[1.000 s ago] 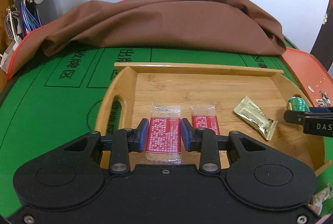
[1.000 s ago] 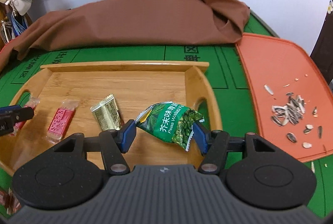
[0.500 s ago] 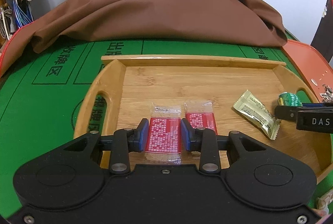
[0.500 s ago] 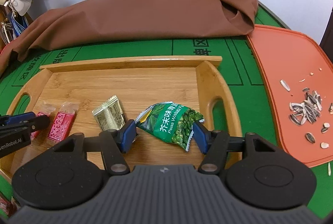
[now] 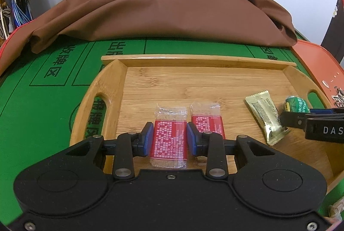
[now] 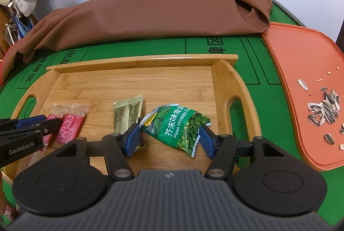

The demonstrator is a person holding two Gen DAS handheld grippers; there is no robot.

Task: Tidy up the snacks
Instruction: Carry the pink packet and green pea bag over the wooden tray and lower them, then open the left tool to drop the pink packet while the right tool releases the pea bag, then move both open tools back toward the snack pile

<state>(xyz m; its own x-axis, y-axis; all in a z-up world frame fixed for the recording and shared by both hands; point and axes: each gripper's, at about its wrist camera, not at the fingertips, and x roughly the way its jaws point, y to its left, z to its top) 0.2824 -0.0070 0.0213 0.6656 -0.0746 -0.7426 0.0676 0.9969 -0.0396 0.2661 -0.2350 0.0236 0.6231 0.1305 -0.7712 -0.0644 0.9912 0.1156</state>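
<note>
Green felt table (image 5: 43,102) with dark printed characters fills the ground, white wall behind it, and a big brown cloth (image 5: 161,16) is heaped along the far edge. Bags hang at the upper left. On the right lies an orange mat (image 6: 301,54), sunflower seeds (image 6: 326,110) scattered on it.

Centre stage is the bamboo tray (image 5: 193,60) with cut-out handles at both ends. Its far half is bare wood; all the snacks crowd the near half.

The green wasabi-pea packet (image 6: 178,125) is pinched between the blue pads of the right gripper (image 6: 171,138), over the tray's right part, close to the right handle. The gold sachet (image 6: 126,115) lies flat just to its left, its near end by the left pad.

The left gripper (image 5: 168,139) is clamped narrow on a red-labelled clear packet (image 5: 168,140) over the tray's near left. A second red packet (image 5: 206,121) sits just beside it on the wood.
</note>
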